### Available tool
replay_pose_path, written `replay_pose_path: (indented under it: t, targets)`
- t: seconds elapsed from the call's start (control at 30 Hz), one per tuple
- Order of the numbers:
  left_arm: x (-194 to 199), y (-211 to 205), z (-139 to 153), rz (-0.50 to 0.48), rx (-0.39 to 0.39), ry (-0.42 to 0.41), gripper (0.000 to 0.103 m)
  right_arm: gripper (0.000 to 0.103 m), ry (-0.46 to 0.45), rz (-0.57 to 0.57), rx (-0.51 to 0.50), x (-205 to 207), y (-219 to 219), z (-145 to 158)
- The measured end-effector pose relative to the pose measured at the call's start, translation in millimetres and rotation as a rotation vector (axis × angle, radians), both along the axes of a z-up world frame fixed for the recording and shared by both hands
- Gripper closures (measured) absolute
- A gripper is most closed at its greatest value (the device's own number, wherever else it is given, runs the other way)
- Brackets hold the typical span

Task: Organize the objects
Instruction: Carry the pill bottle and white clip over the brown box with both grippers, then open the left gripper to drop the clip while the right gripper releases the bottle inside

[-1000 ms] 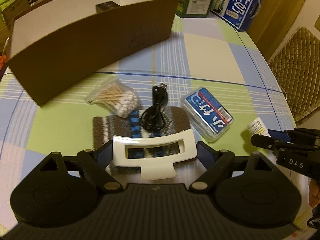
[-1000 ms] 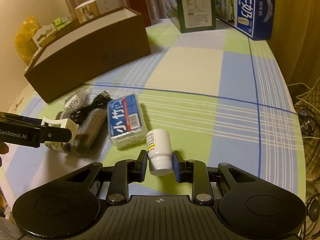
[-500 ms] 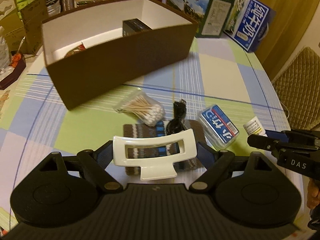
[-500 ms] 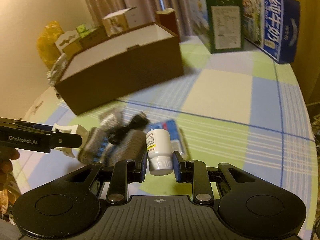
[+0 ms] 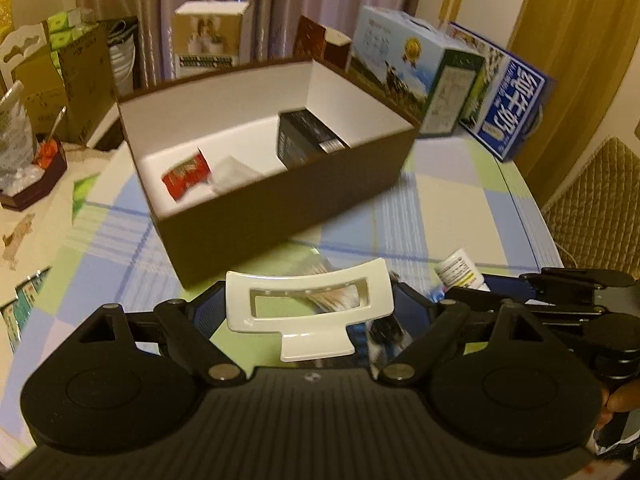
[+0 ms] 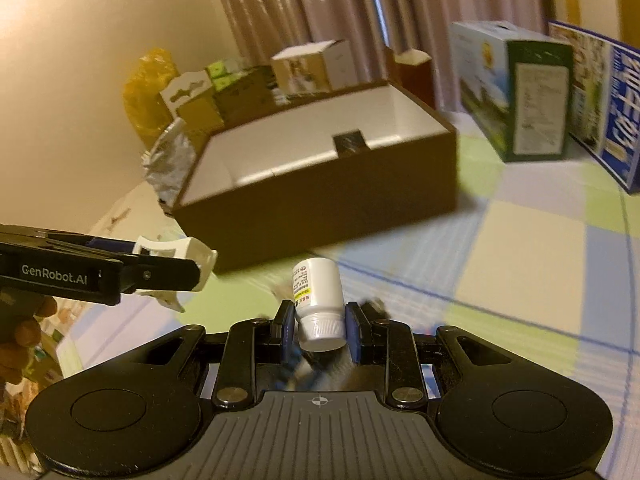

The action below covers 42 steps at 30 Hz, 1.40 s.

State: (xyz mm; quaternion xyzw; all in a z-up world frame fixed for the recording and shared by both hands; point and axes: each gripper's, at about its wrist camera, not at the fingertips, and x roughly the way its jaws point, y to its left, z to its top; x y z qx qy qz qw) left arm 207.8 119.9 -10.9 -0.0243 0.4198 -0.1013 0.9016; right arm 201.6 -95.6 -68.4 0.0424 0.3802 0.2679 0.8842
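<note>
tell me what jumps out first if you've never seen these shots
Each gripper is carrying something: the left gripper is shut on a white hair clip, the right gripper on a small white pill bottle. Beyond both sits a big open brown box on the checked tablecloth, with a black carton and a red packet inside.

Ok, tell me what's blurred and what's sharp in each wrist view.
Left wrist view: the white hair clip in the left gripper is sharp; the brown box and checked tablecloth are motion-smeared. Right wrist view: the white bottle in the right gripper is crisp; box, cloth and cartons streak; warm dim light in both.
</note>
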Motion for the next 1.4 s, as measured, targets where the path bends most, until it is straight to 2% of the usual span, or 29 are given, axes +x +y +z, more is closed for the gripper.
replay_pose_path:
  t: [0.37, 0.63, 1.07, 1.4]
  targets:
    - [61.2, 41.8, 14.8, 0.031, 0.050, -0.059, 0.019, 0.079, -0.077, 0.049, 0.012, 55.9, 53.8, 24.6]
    - [108.1, 57.2, 9.9, -0.001, 0.080, -0.052, 0.019, 0.079, -0.082, 0.040, 0.008, 99.7, 78.5, 26.3]
    - [168.1, 65.5, -15.0, -0.094, 0.150, 0.008, 0.018, 0.079, -0.057, 0.026, -0.050, 154.8, 105.8, 11.6]
    - [197.3, 66.0, -44.6, -0.207, 0.222, 0.126, 0.018, 0.079, 0.007, -0.007, -0.108, 180.4, 111.8, -7.3]
